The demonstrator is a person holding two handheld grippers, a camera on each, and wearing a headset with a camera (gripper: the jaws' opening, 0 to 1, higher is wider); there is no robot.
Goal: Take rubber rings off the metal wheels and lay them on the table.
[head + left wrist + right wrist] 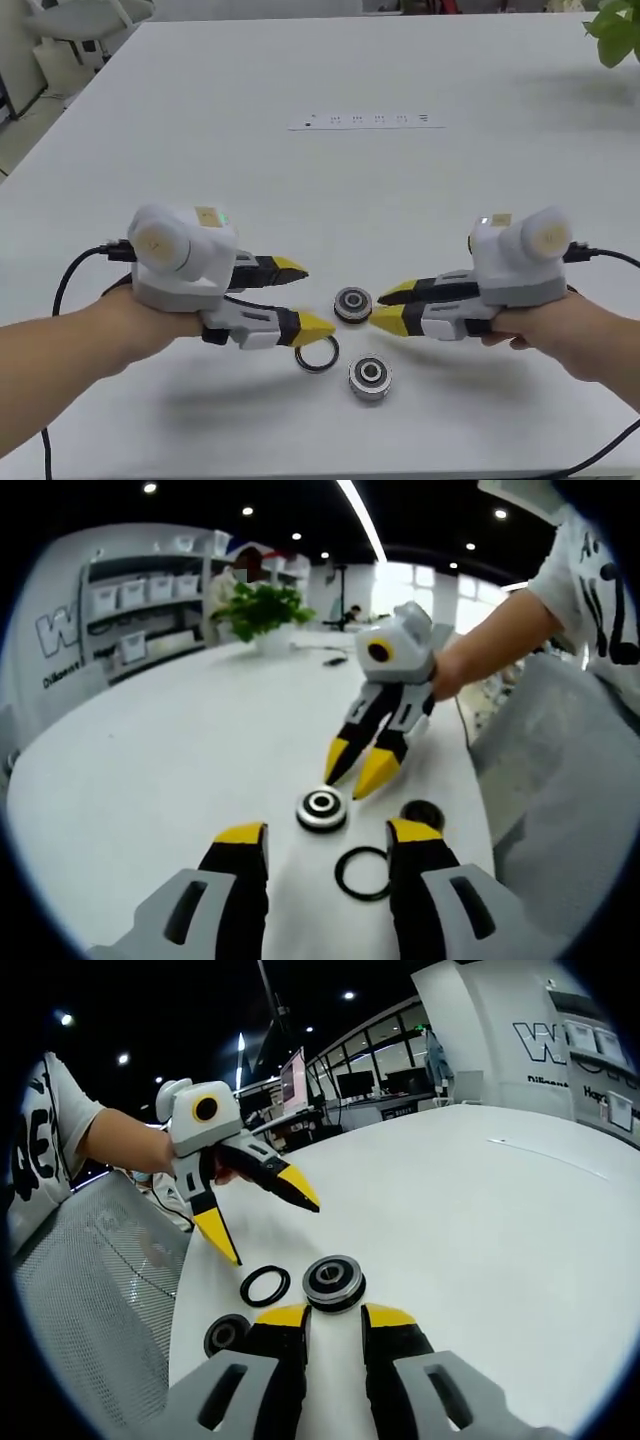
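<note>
The white table (300, 200) takes up nearly the whole head view, and all the work sits in its lower middle.

The left gripper (305, 296) comes in from the left of the frame with its jaws spread wide and nothing between them. The right gripper (388, 307) comes in from the right with its jaws parted more narrowly, also empty. Their yellow tips face each other across a small gap.

The wheel (352, 304) lies flat in that gap, its axle pointing up. Its outer band is dark, so it seems to wear its rubber ring still. In the right gripper view this wheel (334, 1282) sits dead ahead, just beyond the tips and centred on the gap between them. In the left gripper view the same wheel (321, 808) is also straight ahead, a little further off. The right gripper is therefore the nearer one, and I judge it best placed to close on the rim while the left peels the ring.

A second wheel (370, 377) lies lower in the head view, nearer the bottom edge, with a brighter metal rim.

A loose rubber ring (317, 355) lies flat on the table to its left, just below the left gripper's lower jaw and apart from both wheels.
</note>
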